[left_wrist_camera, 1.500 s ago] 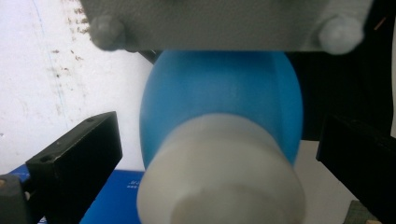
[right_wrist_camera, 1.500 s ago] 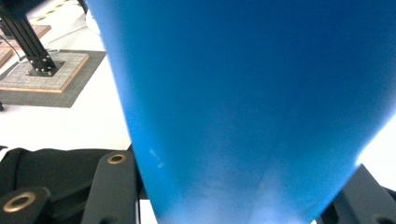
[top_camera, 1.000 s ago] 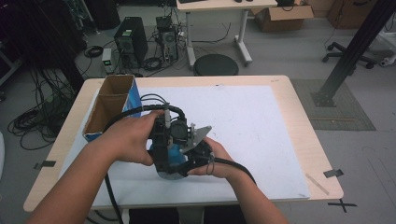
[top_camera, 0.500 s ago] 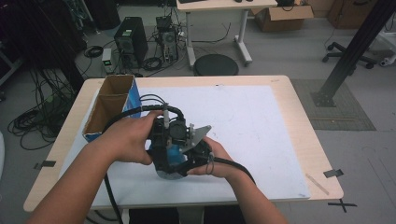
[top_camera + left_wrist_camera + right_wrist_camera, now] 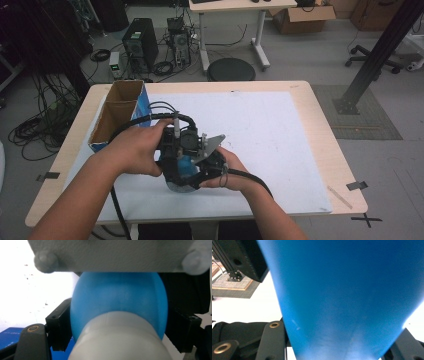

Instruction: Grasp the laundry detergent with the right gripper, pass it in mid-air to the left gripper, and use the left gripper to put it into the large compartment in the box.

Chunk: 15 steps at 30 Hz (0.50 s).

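A blue bulb-shaped object (image 5: 186,164) with a pale grey neck is held over the front middle of the table. In the left gripper view the blue object (image 5: 117,307) sits between the two black jaws of my left gripper (image 5: 120,332), pale neck toward the camera. The grey plate (image 5: 117,255) of the other gripper crosses above it. In the right gripper view the blue object (image 5: 344,295) narrows downward between the jaws of my right gripper (image 5: 337,345). From above, the left gripper (image 5: 174,142) and right gripper (image 5: 210,156) press close together, a hand on each.
An open cardboard box (image 5: 116,116) with a blue side stands at the table's left edge. A white sheet (image 5: 270,125) covers most of the wooden tabletop (image 5: 330,130). A black cable (image 5: 250,176) trails back along the right forearm. Computers, cables and a stool sit on the floor beyond.
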Tool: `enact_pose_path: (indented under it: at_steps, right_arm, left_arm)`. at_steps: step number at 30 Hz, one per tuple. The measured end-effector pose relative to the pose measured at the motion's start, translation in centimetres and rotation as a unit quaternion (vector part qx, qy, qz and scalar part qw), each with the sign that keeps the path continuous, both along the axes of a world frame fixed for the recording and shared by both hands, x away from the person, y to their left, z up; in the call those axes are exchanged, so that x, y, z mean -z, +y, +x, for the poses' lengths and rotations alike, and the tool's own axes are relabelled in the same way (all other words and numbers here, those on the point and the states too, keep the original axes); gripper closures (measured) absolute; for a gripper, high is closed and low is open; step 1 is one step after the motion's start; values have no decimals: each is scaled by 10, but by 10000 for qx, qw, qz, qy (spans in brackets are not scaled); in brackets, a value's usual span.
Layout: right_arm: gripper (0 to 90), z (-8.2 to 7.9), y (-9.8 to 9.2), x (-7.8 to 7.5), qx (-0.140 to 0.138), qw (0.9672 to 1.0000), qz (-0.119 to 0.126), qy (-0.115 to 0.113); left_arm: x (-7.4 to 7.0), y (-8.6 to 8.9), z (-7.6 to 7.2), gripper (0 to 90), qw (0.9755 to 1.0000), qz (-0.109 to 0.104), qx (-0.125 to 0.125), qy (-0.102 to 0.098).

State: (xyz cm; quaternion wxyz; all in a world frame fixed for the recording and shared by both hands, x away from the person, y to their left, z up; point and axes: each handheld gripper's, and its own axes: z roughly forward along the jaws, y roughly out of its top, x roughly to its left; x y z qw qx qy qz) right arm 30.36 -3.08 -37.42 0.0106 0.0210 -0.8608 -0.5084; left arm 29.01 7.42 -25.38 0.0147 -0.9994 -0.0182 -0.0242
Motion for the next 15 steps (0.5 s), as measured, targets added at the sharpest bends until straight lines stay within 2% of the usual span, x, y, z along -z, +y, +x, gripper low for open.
enact_pose_path:
  at_steps: [5, 8, 11, 15]
  right_arm:
    - [457, -1, 1, 0, 30, 9999, 43, 104]
    - [457, 0, 1, 0, -5, 10000, 0, -10]
    - [457, -1, 1, 0, -1, 10000, 2, 6]
    - [459, -1, 1, 0, 38, 10000, 20, -7]
  left_arm:
    - [-1, 0, -1, 244, 10000, -8, -14, -62]
    - [-1, 0, -1, 317, 10000, -36, 47, -77]
    - [-1, 0, -1, 363, 10000, -17, 27, -87]
    - [-2, -1, -1, 366, 9999, -32, 16, -127]
